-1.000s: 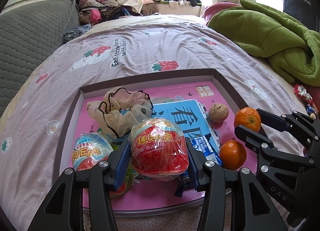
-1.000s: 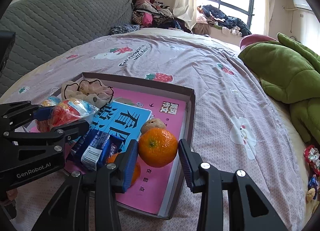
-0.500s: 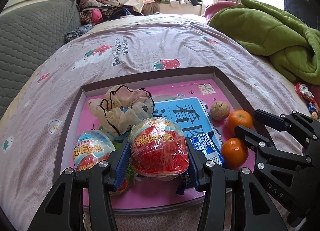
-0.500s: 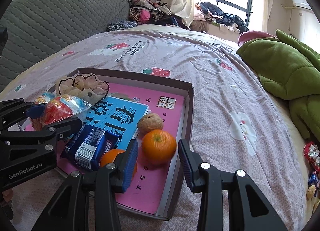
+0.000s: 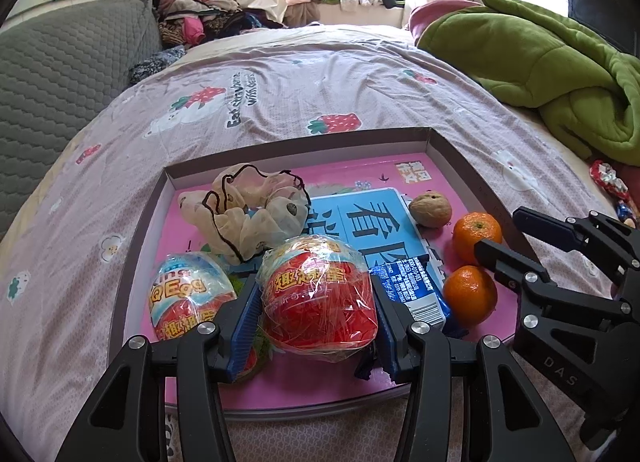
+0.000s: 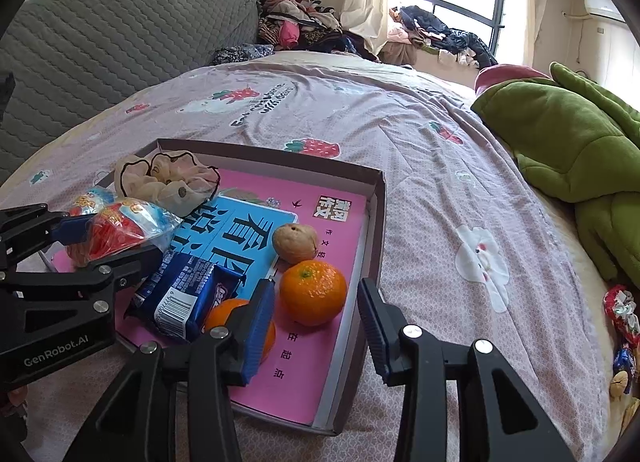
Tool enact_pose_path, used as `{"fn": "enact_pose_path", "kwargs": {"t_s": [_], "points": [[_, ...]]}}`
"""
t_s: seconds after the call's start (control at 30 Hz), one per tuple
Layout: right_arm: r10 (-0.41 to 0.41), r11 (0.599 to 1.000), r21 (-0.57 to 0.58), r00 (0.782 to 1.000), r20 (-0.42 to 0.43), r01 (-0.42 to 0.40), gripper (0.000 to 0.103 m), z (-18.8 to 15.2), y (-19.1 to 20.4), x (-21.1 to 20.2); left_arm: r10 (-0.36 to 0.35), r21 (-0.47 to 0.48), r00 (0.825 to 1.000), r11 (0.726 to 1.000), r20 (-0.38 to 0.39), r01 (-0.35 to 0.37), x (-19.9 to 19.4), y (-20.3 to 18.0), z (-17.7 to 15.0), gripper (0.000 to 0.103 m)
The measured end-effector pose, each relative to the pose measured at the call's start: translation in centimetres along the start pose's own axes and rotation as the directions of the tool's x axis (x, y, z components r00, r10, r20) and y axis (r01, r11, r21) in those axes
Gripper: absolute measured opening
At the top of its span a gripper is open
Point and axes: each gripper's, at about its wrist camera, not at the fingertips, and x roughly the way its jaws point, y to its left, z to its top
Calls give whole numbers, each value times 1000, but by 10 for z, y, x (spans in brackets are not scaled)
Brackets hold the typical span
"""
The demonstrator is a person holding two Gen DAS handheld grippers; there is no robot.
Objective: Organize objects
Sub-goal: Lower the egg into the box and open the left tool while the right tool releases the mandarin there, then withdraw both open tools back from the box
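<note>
Orange point(image 6: 313, 292) now resting in tray point(image 6: 376, 222), right claw point(image 6: 316, 326) just opening around it, left claw point(image 5: 316, 326) clamping red egg point(image 5: 318, 304)

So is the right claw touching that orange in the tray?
Apart. In the right wrist view the right claw stands open, and pink tray floor shows on both sides of the orange.

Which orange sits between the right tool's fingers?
The far orange, next to the walnut. It lies free on the pink tray floor, pads clear of it. The near orange is half hidden behind the left finger.
</note>
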Motion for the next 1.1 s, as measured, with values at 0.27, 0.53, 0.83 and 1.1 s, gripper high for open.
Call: {"fn": "enact_pose_path", "kwargs": {"t_s": [0.27, 0.53, 0.83, 1.1], "points": [[10, 1000, 13, 1000, 11, -10, 43, 3, -2, -6, -7, -4, 1000, 1000, 13, 7, -5, 2, 0, 61], [22, 1000, 16, 999, 31, -23, 43, 6, 0, -15, 7, -11, 1000, 1000, 26, -7, -13, 3, 2, 62], [40, 999, 32, 998, 39, -41, 51, 7, 2, -21, 6, -30, 999, 1000, 42, -5, -25, 5, 4, 62], [50, 997, 57, 997, 54, -53, 57, 10, 2, -28, 9, -42, 998, 999, 70, -6, -41, 8, 6, 63]]}}
